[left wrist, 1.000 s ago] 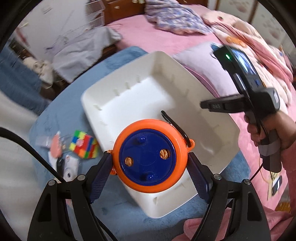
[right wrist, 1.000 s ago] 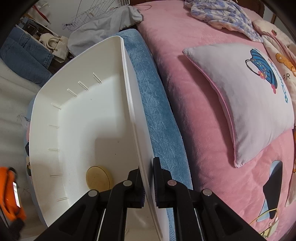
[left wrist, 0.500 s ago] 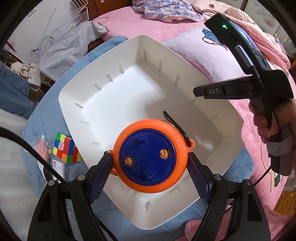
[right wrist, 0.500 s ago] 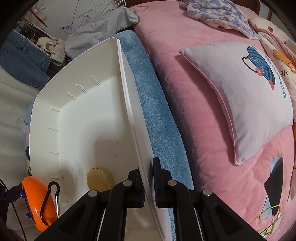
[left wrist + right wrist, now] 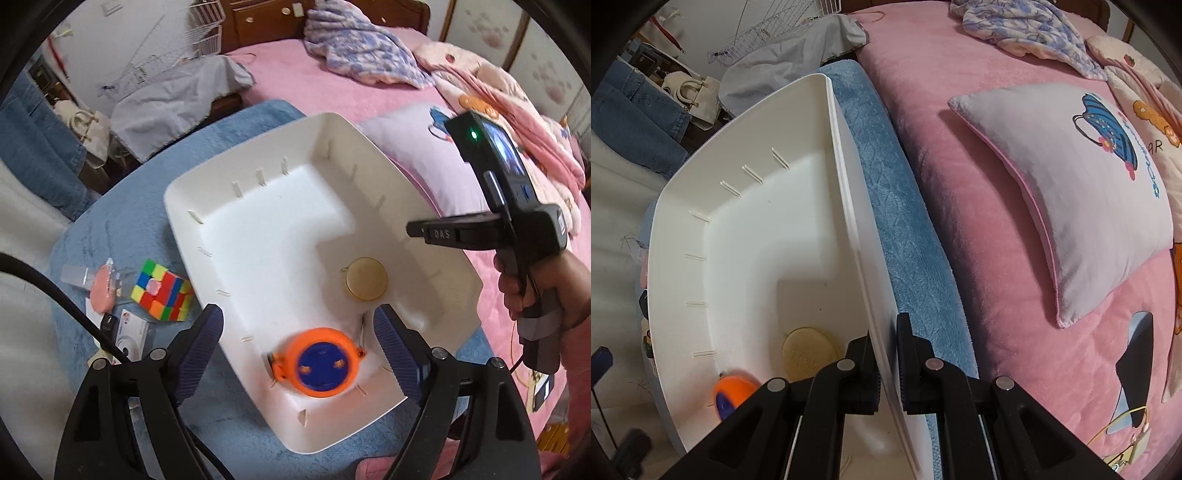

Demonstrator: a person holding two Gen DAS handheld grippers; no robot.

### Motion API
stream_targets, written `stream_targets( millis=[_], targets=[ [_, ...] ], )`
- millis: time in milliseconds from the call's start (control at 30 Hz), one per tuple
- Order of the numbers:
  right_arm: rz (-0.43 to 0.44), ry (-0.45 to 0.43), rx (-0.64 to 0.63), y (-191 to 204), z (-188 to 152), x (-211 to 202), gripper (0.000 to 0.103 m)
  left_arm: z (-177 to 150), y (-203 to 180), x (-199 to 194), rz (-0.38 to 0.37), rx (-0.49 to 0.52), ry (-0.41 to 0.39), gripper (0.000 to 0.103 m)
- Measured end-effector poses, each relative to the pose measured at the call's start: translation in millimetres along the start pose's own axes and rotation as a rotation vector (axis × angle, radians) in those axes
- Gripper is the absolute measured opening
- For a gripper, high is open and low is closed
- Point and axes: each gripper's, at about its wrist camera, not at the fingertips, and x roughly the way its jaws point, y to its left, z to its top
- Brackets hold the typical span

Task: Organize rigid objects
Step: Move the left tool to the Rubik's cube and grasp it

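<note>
The left gripper (image 5: 297,334) stands wide and still parting, gripping nothing. Below it, an orange-and-blue round toy (image 5: 317,362) lies in the near corner of the white bin (image 5: 236,206). The right gripper (image 5: 885,363) is clamped on the bin's right wall.

A bed (image 5: 960,147) under a pink cover fills the room ahead of the right hand-held gripper (image 5: 886,354), with a pale pillow (image 5: 1071,192) to its right and a crumpled floral blanket (image 5: 362,55) farther off. A blue quilted throw (image 5: 897,221) lies just ahead of it. Beyond the left hand-held gripper (image 5: 295,339): a white wall (image 5: 129,37), wire racks (image 5: 207,26), a dark wooden headboard (image 5: 266,18). Soft, even light.
</note>
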Motion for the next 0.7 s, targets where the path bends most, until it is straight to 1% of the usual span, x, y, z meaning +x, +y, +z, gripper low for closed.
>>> stream_targets(
  millis=[133,333,467,700],
  targets=[
    [-0.015,0.000,-0.012,2,0,0,0.007,-3,20,-9,0.015,-0.025,-0.022,0.086],
    [-0.030,0.002,-0.003,4,0,-2,0.007,-3,55,-19,0.029,-0.014,-0.035,0.086],
    [-0.040,0.006,0.021,3,1,-1,0.007,-1,74,-22,0.060,0.041,-0.033,0.086],
    [-0.068,0.018,0.028,6,2,0,0.007,8,101,-11,0.045,0.167,0.027,0.086]
  ],
)
